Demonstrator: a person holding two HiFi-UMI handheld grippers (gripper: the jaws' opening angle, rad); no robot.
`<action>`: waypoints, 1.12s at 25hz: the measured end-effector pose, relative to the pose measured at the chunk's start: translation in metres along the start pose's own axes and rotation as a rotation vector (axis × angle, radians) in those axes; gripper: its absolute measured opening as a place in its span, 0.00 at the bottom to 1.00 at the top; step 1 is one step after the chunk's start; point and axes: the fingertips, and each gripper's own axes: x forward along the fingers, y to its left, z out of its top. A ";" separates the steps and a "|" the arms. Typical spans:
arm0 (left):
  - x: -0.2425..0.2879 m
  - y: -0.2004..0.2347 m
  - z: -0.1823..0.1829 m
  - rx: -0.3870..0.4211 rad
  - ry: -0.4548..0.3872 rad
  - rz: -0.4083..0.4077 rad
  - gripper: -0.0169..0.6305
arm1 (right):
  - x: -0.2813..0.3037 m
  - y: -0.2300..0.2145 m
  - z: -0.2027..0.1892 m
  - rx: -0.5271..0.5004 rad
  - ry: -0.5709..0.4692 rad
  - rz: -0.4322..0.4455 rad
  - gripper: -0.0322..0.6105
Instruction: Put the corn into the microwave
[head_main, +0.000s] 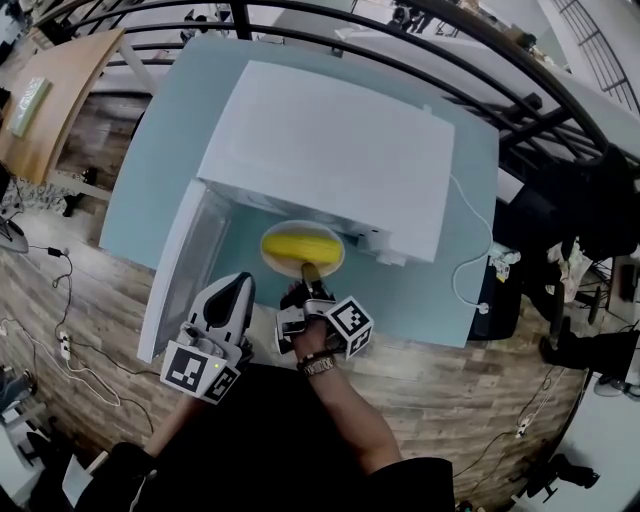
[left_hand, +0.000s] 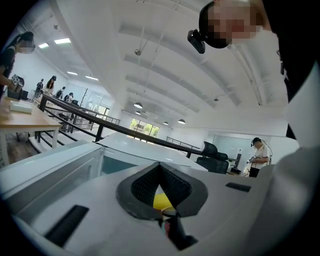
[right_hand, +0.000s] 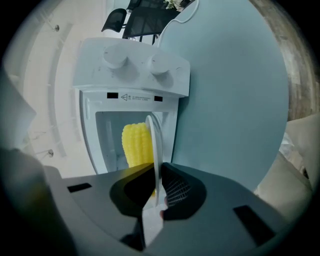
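A white microwave stands on a light-blue table with its door swung open to the left. In front of the opening a white plate carries a yellow corn cob. My right gripper is shut on the plate's near rim. In the right gripper view the plate stands edge-on between the jaws of the right gripper, with the corn at the cavity mouth. My left gripper hangs shut and empty beside the door. Past the left gripper a bit of corn shows.
Two knobs sit on the microwave's control panel. A white power cord loops off the table's right side. Black railings run behind the table, over a wooden floor. People stand far off in the left gripper view.
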 end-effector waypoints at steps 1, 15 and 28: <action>0.003 0.001 0.000 -0.003 0.005 -0.004 0.03 | 0.004 0.000 0.002 0.001 -0.004 -0.003 0.09; 0.041 0.019 0.005 -0.020 0.037 -0.058 0.03 | 0.061 0.006 0.011 0.013 -0.032 -0.013 0.09; 0.063 0.026 0.000 -0.023 0.074 -0.108 0.03 | 0.096 0.001 0.016 0.053 -0.065 -0.021 0.09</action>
